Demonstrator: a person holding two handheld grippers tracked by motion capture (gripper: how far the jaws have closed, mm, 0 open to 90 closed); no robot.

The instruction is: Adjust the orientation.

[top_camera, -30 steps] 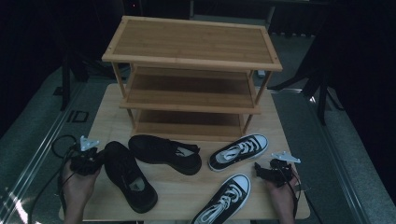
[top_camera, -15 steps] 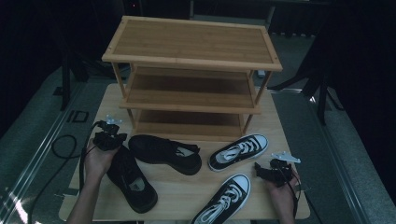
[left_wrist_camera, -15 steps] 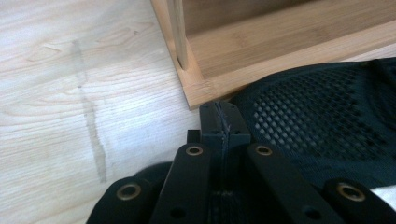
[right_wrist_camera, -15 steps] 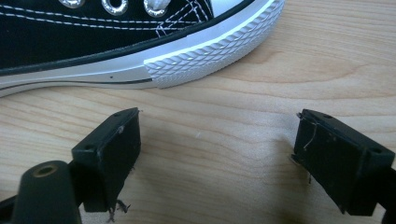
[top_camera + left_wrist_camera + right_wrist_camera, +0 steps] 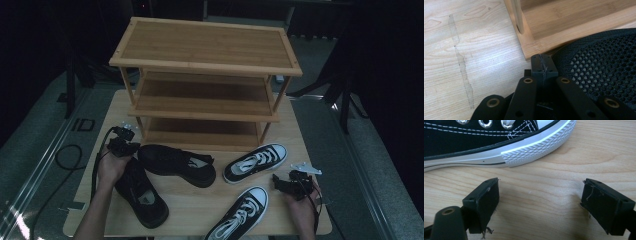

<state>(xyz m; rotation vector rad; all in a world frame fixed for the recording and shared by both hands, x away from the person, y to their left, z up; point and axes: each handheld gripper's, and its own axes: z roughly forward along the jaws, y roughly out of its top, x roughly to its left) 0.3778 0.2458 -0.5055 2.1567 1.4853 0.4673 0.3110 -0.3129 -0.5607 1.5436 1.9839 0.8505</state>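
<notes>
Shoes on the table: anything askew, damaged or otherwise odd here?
Nothing looks damaged. The four shoes lie scattered at differing angles before the empty wooden rack: two black mesh shoes at left, two black-and-white sneakers at right. The table shows a faint streak.

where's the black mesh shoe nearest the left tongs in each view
High view: the black mesh shoe lies lower left on the table, just below the left tongs.
Left gripper view: its mesh fills the right side, beside the shut jaws.
Right gripper view: not in it; the shoe there is a white-soled sneaker.
Shared landmark: the wooden rack, whose bottom corner post stands just ahead of the tongs.
</notes>
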